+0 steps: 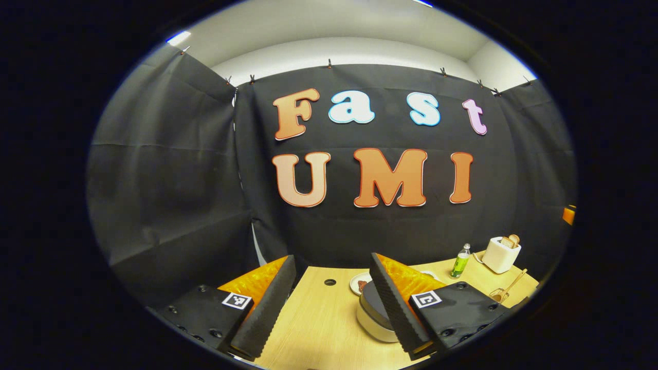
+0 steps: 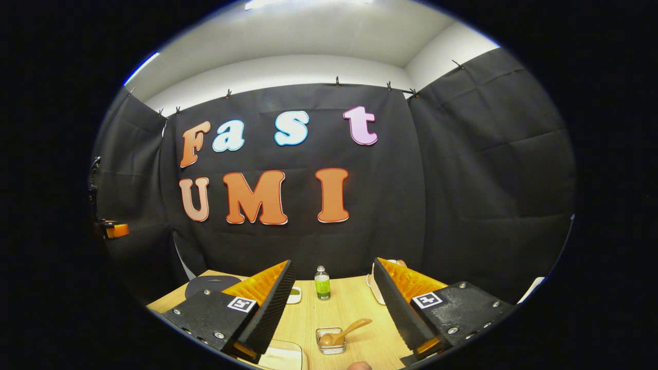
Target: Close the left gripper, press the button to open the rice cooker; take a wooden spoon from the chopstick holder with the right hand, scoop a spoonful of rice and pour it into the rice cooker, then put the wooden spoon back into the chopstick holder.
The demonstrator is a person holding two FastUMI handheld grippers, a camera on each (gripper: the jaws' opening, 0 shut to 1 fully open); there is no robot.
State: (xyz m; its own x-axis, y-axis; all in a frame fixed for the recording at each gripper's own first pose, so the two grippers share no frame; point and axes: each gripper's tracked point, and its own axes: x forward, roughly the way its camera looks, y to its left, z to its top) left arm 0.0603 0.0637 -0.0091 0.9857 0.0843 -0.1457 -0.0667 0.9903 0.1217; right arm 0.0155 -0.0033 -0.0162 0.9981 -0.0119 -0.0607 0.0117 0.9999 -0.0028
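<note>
1. The left gripper [image 1: 331, 303] was held with its jaws wide apart, nothing between them.
2. The cooker [image 1: 371, 314] was seen just ahead, partly behind the right finger, its lid down.
3. A small plate [image 1: 357, 283] with something dark on it lay beyond the cooker.
4. A spoon [image 1: 510, 289] stood in a holder [image 1: 497, 295] far right, near the table [image 1: 318, 318] edge.
5. The right gripper [image 2: 334, 308] was likewise spread, empty.
6. Between its fingers, a clear dish [image 2: 330, 340] held a wooden spoon [image 2: 343, 333], handle leaning right.
7. A bottle [image 2: 322, 283] stood farther ahead; bare tabletop was left around it.
</note>
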